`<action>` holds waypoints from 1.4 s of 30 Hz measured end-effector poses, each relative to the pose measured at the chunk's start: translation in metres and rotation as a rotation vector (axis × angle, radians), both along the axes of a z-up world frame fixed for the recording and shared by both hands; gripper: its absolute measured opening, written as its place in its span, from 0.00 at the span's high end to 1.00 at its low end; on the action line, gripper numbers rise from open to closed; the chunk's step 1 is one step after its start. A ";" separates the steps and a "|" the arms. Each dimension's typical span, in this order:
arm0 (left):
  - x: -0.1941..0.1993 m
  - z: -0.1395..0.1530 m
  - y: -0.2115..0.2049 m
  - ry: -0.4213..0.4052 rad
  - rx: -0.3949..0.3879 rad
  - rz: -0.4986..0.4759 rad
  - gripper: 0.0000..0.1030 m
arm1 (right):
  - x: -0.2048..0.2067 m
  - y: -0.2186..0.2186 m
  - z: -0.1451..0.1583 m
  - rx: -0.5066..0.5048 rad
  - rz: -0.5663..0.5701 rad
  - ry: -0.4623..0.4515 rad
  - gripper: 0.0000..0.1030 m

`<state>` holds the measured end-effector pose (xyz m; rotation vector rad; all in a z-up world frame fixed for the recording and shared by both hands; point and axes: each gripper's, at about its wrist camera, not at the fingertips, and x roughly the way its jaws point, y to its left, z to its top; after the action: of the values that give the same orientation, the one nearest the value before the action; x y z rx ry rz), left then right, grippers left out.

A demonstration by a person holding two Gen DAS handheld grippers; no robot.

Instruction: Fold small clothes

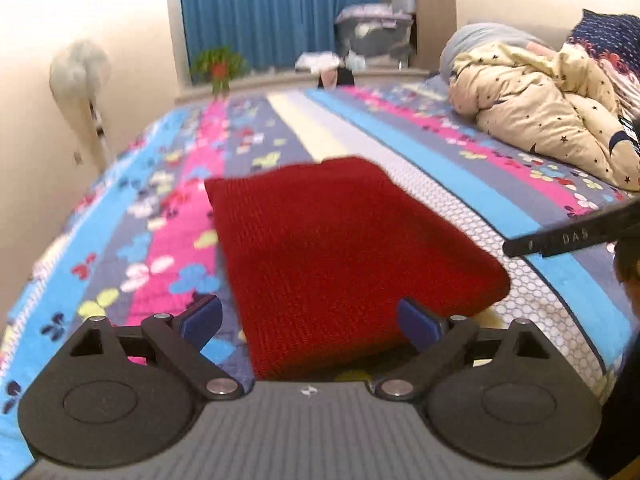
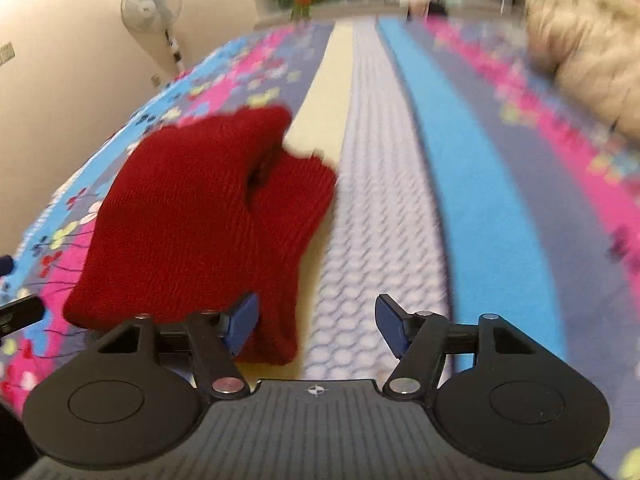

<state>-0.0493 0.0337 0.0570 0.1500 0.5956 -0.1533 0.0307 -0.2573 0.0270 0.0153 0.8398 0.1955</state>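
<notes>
both wrist cameras sit low over the near edge of the bed (image 1: pixel 460 128), facing its far edge; both see the red knit garment (image 1: pixel 340 248) close ahead, and the fan (image 2: pixel 152 0).

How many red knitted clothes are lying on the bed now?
1: the red knitted garment lies on the striped bedspread, just ahead of both open grippers. Anything beneath it would be hidden.

- Warm, even indoor light; soft shadow under the red knit (image 1: pixel 340 256).
- My right view smears badly right of the knit (image 2: pixel 200 216).
- Fisheye bends bedspread (image 1: pixel 460 216) stripes beyond it.
</notes>
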 end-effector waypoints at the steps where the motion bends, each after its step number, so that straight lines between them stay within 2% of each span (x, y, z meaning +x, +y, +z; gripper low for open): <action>1: -0.009 0.002 -0.005 -0.026 0.012 0.012 0.06 | -0.007 0.002 0.006 -0.022 0.003 -0.034 0.35; 4: -0.028 0.008 -0.012 -0.068 0.006 0.064 0.06 | -0.034 0.000 0.024 -0.028 -0.003 -0.126 0.34; 8: -0.044 0.009 -0.019 -0.048 -0.036 0.105 0.06 | -0.061 -0.003 0.036 0.002 -0.024 -0.177 0.32; 12: -0.047 0.009 -0.023 -0.040 -0.030 0.116 0.06 | -0.071 0.006 0.042 -0.006 -0.011 -0.201 0.25; 17: -0.032 0.004 -0.004 0.035 -0.045 0.234 0.06 | -0.064 0.020 0.034 -0.057 0.001 -0.176 0.24; 20: -0.022 -0.002 0.010 0.109 -0.109 0.272 0.06 | -0.061 0.027 0.029 -0.063 0.010 -0.146 0.17; 22: -0.019 -0.005 0.013 0.137 -0.121 0.292 0.06 | -0.061 0.031 0.026 -0.077 0.023 -0.139 0.13; 25: -0.017 -0.007 0.010 0.137 -0.104 0.290 0.06 | -0.062 0.033 0.022 -0.102 0.052 -0.137 0.10; 30: -0.014 -0.012 0.000 0.149 -0.084 0.267 0.06 | -0.060 0.025 0.018 -0.107 0.035 -0.115 0.10; 42: -0.007 -0.020 0.002 0.185 -0.098 0.279 0.06 | -0.059 0.015 0.016 -0.094 0.035 -0.095 0.08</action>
<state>-0.0566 0.0357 0.0373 -0.0437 0.7856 0.0754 -0.0282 -0.2420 0.0430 -0.0962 0.7539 0.1882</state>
